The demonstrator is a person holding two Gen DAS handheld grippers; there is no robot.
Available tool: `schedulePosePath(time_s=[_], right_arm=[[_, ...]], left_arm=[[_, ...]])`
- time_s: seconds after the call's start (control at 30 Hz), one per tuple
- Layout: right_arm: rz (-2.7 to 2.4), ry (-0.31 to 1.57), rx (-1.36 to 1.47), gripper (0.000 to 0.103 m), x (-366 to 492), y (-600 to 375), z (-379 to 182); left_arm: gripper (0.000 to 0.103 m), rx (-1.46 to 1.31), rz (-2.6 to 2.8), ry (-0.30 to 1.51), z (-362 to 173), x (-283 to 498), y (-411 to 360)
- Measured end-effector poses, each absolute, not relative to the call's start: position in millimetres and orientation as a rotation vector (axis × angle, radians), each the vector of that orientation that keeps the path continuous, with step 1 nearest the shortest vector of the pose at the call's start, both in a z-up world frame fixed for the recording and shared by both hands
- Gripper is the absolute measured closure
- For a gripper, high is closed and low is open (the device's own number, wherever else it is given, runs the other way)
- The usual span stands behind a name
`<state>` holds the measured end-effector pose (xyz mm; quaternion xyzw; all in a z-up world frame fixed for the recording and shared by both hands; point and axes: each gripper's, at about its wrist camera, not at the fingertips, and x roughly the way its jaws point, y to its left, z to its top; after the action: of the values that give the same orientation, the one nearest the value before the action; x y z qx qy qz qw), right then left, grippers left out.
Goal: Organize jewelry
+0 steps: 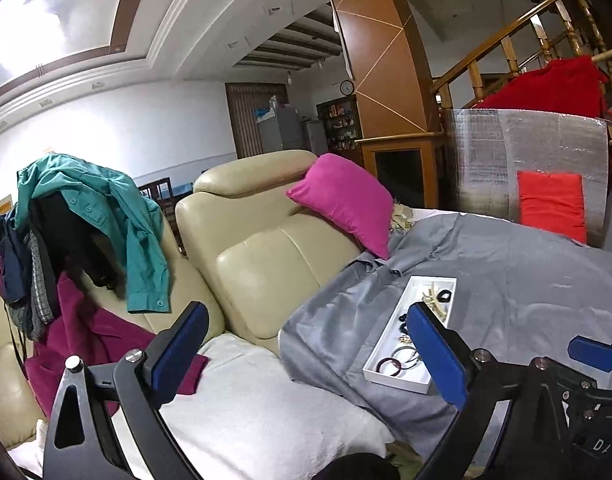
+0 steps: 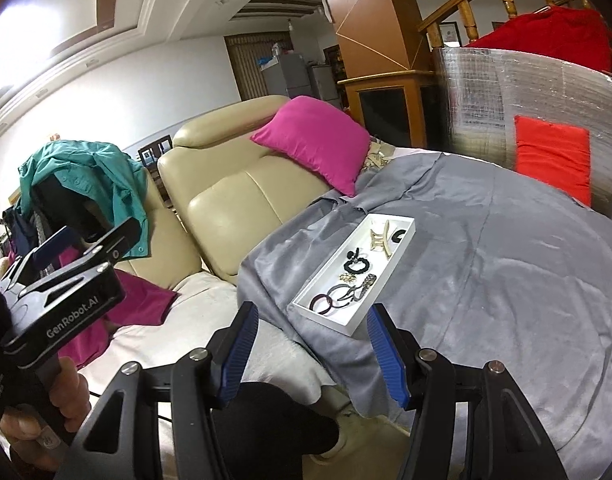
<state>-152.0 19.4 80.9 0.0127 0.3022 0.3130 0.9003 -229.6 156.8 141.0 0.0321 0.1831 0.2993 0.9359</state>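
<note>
Jewelry (image 2: 348, 276) lies gathered in the white tray (image 2: 402, 248) at the near edge of the grey-covered bed (image 2: 506, 272); whether sorted or awaiting sorting is unclear. Your left gripper (image 1: 310, 344) and right gripper (image 2: 312, 354) hover, fingers apart, holding nothing

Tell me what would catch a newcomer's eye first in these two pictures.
Probably the bright magenta cushion leaning on the cream leather sofa, at the far edge of the grey bedspread. Next, the long white rectangular tray on that spread, holding hair ties, bangles and a gold claw clip. Both grippers, left and right, hang open before it.
</note>
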Motion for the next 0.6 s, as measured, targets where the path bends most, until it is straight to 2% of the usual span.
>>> schedulePosePath(time_s=[0.6], right_arm=[[0.619, 0.628, 0.012, 0.042, -147.8, 33.7, 79.2]], left_arm=[[0.003, 0.030, 0.633, 0.409, 130.9, -235.3, 178.6]])
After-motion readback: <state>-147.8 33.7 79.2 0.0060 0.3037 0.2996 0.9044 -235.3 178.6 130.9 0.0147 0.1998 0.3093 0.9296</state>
